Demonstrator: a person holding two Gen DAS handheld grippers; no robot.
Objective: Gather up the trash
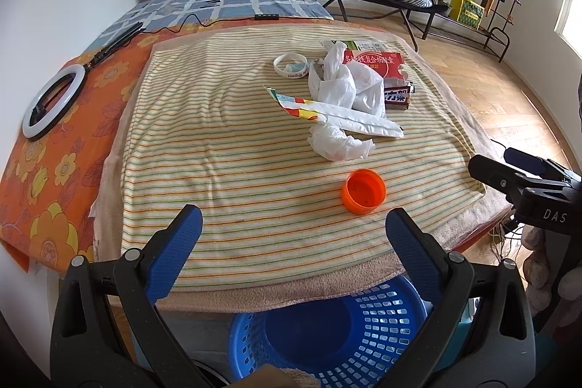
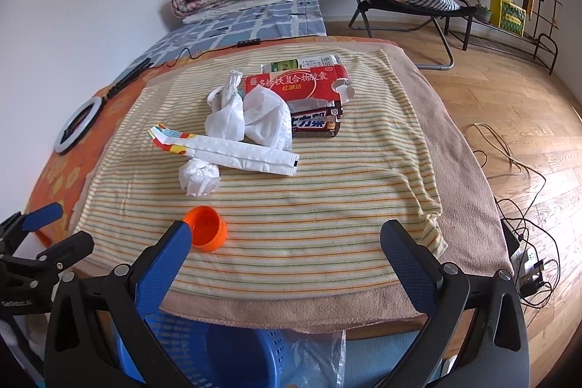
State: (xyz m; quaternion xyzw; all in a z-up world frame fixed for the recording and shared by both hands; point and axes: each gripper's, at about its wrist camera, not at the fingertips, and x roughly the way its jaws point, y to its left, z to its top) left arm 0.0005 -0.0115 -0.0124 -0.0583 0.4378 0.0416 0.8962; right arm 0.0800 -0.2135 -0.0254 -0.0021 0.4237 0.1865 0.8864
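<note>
Both claws gape empty; the cap [image 1: 363, 192] lies at one o'clock of the left claw [image 1: 293, 231], nearer than the right claw [image 2: 287, 242].

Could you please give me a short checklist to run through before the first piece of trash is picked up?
1. Left tongs open and holding nothing: ok.
2. Right tongs open and holding nothing: ok.
3. Blue basket in place below the table's near edge: ok.
4. Orange cap nearest, lying apart from the other trash: ok.
5. Crumpled tissue free to lift: not ok, the long white wrapper lies across its top.
6. Basket has no trash in it: cannot tell, partly hidden.
</note>
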